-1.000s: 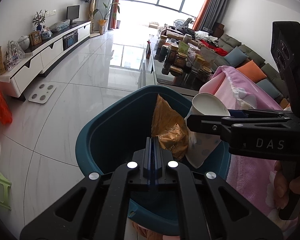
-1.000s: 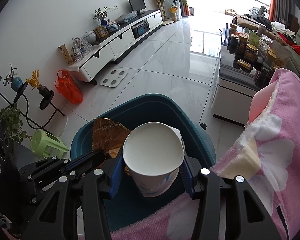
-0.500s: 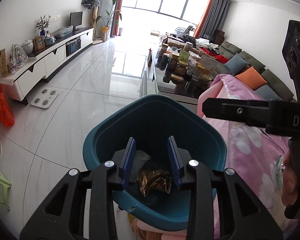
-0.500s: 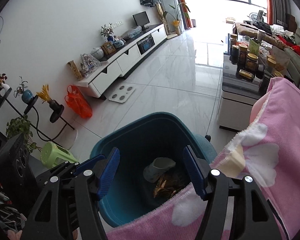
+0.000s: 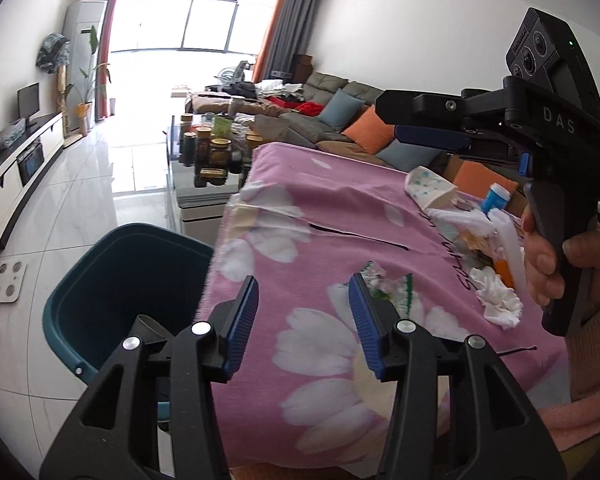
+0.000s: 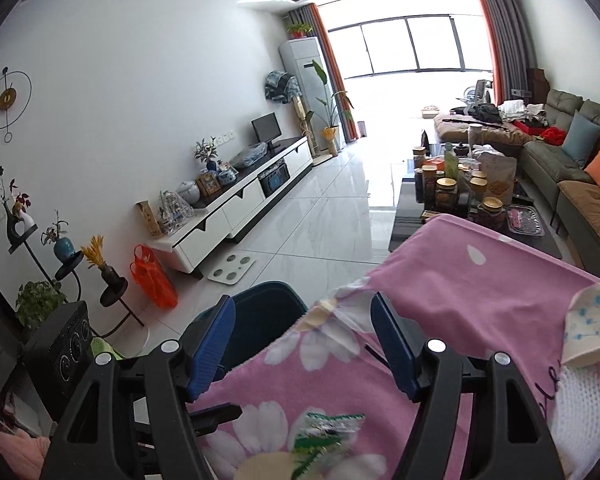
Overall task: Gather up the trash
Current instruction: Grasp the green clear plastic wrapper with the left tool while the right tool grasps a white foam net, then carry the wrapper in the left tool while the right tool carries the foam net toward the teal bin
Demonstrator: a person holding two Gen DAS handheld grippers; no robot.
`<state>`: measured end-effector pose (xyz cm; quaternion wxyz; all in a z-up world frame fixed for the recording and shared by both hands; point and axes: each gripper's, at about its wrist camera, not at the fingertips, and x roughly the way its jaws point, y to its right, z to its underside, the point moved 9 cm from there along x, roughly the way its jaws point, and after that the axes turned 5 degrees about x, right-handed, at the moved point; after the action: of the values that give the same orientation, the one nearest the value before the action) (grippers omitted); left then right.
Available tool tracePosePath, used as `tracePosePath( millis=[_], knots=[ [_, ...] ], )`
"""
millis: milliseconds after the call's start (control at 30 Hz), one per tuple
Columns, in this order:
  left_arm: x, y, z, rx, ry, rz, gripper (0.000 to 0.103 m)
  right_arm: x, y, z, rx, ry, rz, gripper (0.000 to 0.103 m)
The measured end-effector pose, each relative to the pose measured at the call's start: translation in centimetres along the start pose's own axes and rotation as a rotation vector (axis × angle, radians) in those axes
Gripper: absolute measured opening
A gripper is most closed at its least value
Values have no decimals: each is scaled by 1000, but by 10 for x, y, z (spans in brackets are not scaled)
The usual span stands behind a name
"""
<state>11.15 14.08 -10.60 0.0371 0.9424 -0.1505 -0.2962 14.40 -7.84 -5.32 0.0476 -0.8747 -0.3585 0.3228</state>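
A teal bin (image 5: 100, 280) stands on the floor at the left edge of the pink flowered cloth (image 5: 320, 220); a paper cup rim (image 5: 148, 326) shows inside it. My left gripper (image 5: 303, 320) is open and empty above the cloth's near edge, close to a green-white wrapper (image 5: 388, 286). My right gripper (image 6: 303, 344) is open and empty; it shows in the left wrist view (image 5: 432, 120) held high over the cloth. The wrapper (image 6: 324, 436) lies below it. A spotted paper cup (image 5: 430, 192), white tissues (image 5: 496, 296) and a blue bottle (image 5: 498, 196) lie at the right.
A glass coffee table (image 6: 460, 200) with several jars stands behind the cloth. A grey sofa (image 6: 572, 168) with cushions runs along the right. A white TV cabinet (image 6: 240, 208), an orange bag (image 6: 152, 276) and a scale (image 6: 230, 268) are at the left.
The wrapper and the paper cup dropped into the bin as both grippers opened. Both grippers then swung right and up, from over the bin to over the pink cloth.
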Motion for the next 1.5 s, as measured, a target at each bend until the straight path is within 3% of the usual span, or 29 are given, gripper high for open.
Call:
tracePosePath(
  millis=[200,467,633,700,967,1100,1267,1400,1500],
  knots=[
    [21,51,14,79,-56,68,59,-55,55,20,29,67,151,68],
    [53,63,22,73,-129,35,58,-121,130,67,123,131,354,71],
    [63,58,24,56,-155,15,53,-132,163,102,166,98,452,71],
    [64,58,23,55,-160,14,45,-132,168,109,169,93,464,71],
    [67,59,24,43,-154,-3,32,-122,173,127,131,58,503,70],
    [64,58,21,38,-141,-4,21,-118,174,130,132,36,506,58],
    [63,57,20,36,-139,-3,16,-121,172,131,135,31,494,44],
    [60,58,19,40,-133,2,13,-124,167,131,128,29,477,26],
    [58,58,19,40,-128,3,12,-127,164,131,122,29,477,21]
  ],
)
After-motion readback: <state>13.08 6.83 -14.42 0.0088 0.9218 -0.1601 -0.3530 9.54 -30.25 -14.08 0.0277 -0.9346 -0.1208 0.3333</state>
